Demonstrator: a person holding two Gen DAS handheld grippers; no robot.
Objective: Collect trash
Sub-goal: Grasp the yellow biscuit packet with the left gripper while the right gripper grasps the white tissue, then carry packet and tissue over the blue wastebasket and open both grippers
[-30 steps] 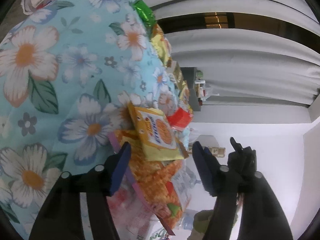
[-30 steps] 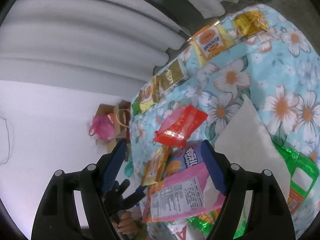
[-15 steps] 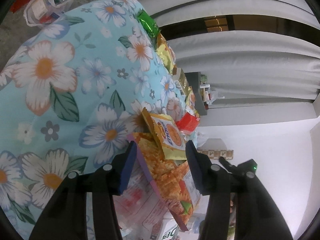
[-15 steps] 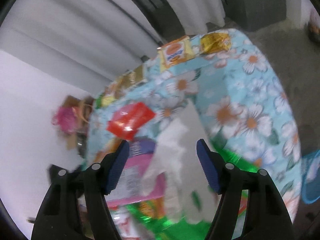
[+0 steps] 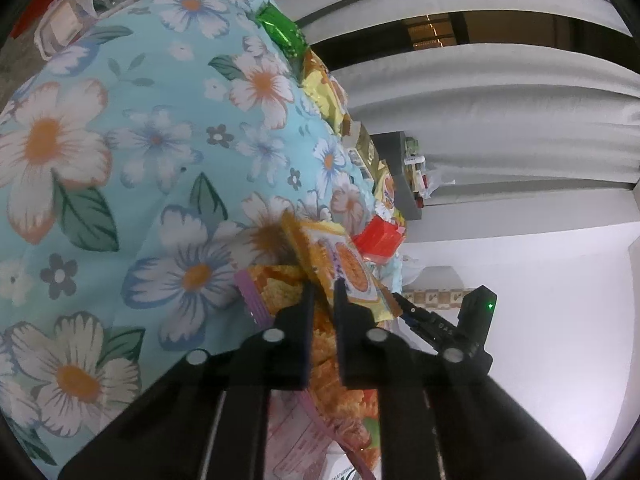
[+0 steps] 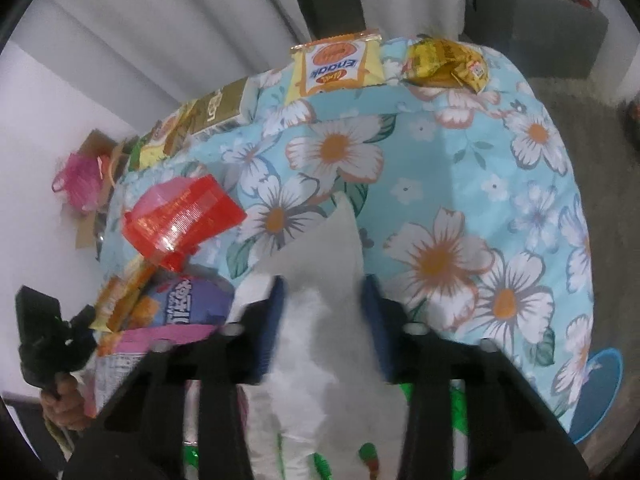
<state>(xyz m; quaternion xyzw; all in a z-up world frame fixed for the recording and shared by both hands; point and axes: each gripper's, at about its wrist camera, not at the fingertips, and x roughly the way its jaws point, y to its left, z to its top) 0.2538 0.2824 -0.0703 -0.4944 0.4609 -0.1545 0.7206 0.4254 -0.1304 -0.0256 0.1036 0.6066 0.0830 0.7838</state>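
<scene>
The left claw [image 5: 324, 292], wide a second ago, has pinched shut on the yellow snack wrapper [image 5: 344, 268] lying on the flowered table [image 5: 160, 140]. The right claw [image 6: 322, 300] has narrowed around the white tissue [image 6: 320, 264], seemingly touching it. Both pieces look ready to lift away.

Yellow snack packet [image 5: 344, 268]: its near end is hidden behind the left claw [image 5: 325, 288], whose fingers stand almost together over it.
Orange chip bag [image 5: 340, 364]: mostly covered by the claw's black body, and its lower end runs off the bottom edge.
White tissue [image 6: 320, 312]: blurred between the fingers of the right claw [image 6: 322, 296] — whether they press it cannot be told.
Green wrapper [image 6: 456, 408]: only slivers show behind the right claw's body.
Purple snack bag [image 6: 188, 300]: smeared print, unreadable.
Blue bin [image 6: 600, 392]: cut off by the tabletop [image 6: 480, 184] edge and the picture's rim.
Shelf clutter [image 5: 416, 176]: too small to tell.
</scene>
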